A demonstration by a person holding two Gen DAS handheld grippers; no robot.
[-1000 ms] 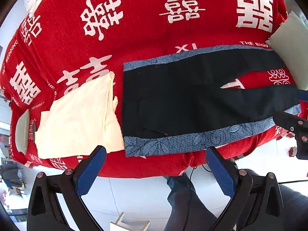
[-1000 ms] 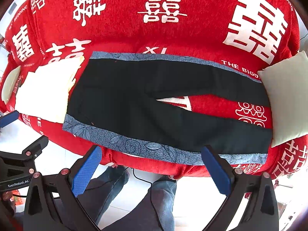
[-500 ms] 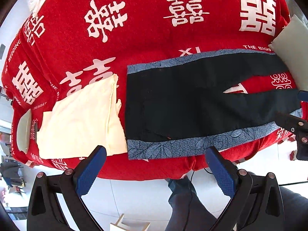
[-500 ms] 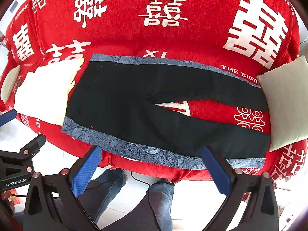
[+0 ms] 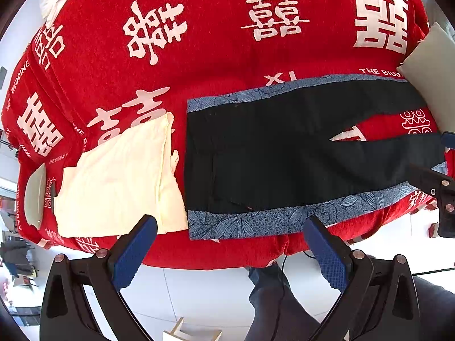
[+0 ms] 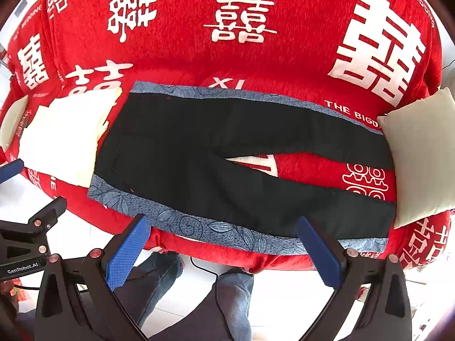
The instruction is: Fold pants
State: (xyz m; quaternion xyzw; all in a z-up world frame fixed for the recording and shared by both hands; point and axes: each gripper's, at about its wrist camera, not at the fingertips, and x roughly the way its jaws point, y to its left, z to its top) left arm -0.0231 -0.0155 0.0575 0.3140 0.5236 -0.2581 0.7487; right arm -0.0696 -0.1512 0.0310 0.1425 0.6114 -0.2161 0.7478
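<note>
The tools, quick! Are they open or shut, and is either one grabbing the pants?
Left tool: open, holding nothing, short of the pants.
Right tool: open, holding nothing, also short of the pants.

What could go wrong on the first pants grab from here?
1. The pants lie close beside the cream folded cloth at the waist end; the left gripper, open, might snag both.
2. The leg ends reach the pale cushion; a fold could drag it.
3. The near blue-trimmed edge lies along the table's front edge, so the right gripper, open, may pinch the red cover too.
</note>
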